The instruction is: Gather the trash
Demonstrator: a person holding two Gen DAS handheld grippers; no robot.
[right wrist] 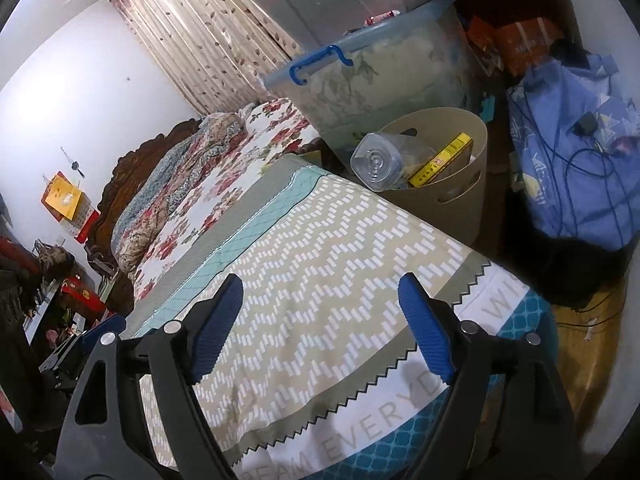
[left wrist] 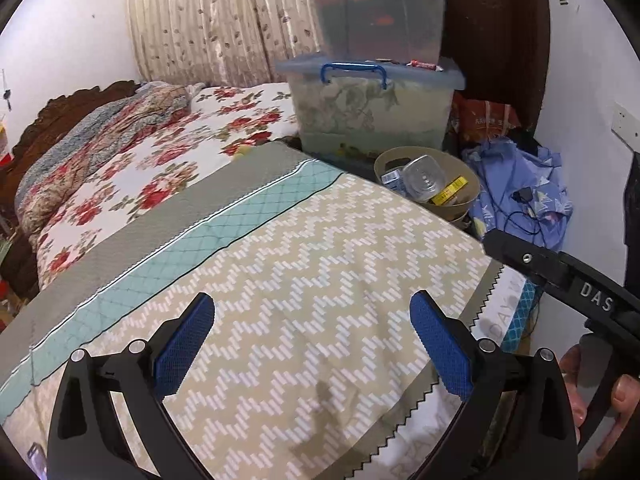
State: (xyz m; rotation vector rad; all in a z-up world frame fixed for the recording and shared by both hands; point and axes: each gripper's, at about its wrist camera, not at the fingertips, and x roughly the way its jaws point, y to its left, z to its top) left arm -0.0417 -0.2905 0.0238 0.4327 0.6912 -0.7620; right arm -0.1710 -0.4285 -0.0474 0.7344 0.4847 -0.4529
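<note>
A: What are the two grippers doing over the bed?

B: The left gripper [left wrist: 312, 332] is hanging above the zigzag cover [left wrist: 304, 264], and its jaws are standing wide apart with nothing between them. The right gripper [right wrist: 320, 320] is the same: jaws released and empty, only the cover showing under the blue pads [right wrist: 426, 330].

A: And the trash, where is it lying?

B: It is sitting in the beige bin [right wrist: 460, 196], which is standing just beyond the far edge of the cover, in front of the stacked storage boxes [left wrist: 372, 108]. A clear plastic bottle [right wrist: 378, 162] is lying tilted in the bin with its bottom facing the camera, and a yellow box [right wrist: 442, 162] is leaning just beside it. In the left view a small blue and white packet [left wrist: 390, 178] is also showing on the other side of the bottle.

A: Anything near the bin?

B: A blue cloth [right wrist: 576, 152] with a dark cable [right wrist: 588, 128] is lying to its right. A hand [left wrist: 580, 396] is showing at the right edge of the left view.
</note>
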